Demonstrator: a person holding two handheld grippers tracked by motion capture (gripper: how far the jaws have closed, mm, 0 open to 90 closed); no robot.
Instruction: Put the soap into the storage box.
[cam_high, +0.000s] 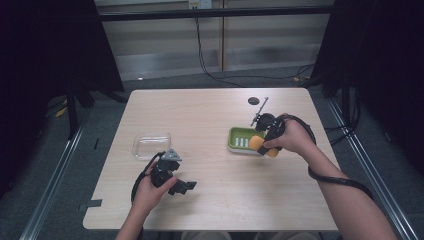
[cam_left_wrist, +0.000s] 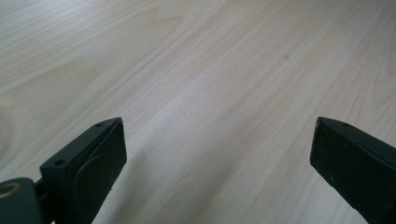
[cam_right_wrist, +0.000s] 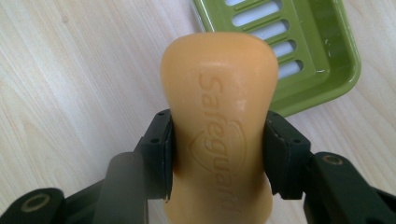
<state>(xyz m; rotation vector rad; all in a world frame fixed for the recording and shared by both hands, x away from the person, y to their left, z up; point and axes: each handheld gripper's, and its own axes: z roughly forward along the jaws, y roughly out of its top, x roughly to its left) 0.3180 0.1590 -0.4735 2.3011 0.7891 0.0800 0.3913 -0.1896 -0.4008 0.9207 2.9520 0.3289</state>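
Fingers (cam_right_wrist: 161, 154) of the right gripper (cam_right_wrist: 218, 156) clamped on an orange soap bar (cam_right_wrist: 217, 126), one pad on each long side at the bar's narrowed waist, gap only as wide as the bar. Soap embossed "Safeguard", lettering running along its length. In the right gripper view the bar sticks out past the fingers, its far end over the near corner of a green soap dish (cam_right_wrist: 322, 56); whether it touches the dish rim, can't tell. Dish has a slotted floor, white showing through the slots, sits on the light wood counter (cam_right_wrist: 70, 84).

High view: right gripper (cam_high: 263, 142) in the person's right hand (cam_high: 292, 137), soap bar (cam_high: 257, 143) at the right-hand end of the green soap dish (cam_high: 239, 140), right half of the counter (cam_high: 215, 115).

Left gripper (cam_high: 180, 187) in the left hand (cam_high: 147, 192), low at the front left of the counter, well apart from the dish. Its fingers (cam_left_wrist: 93, 163) spread wide, nothing between them, bare wood under them in the left gripper view.

Clear plastic lid (cam_high: 151, 144) lies flat on the counter just beyond the left gripper. Small dark round spot (cam_high: 253, 101) on the counter behind the dish.
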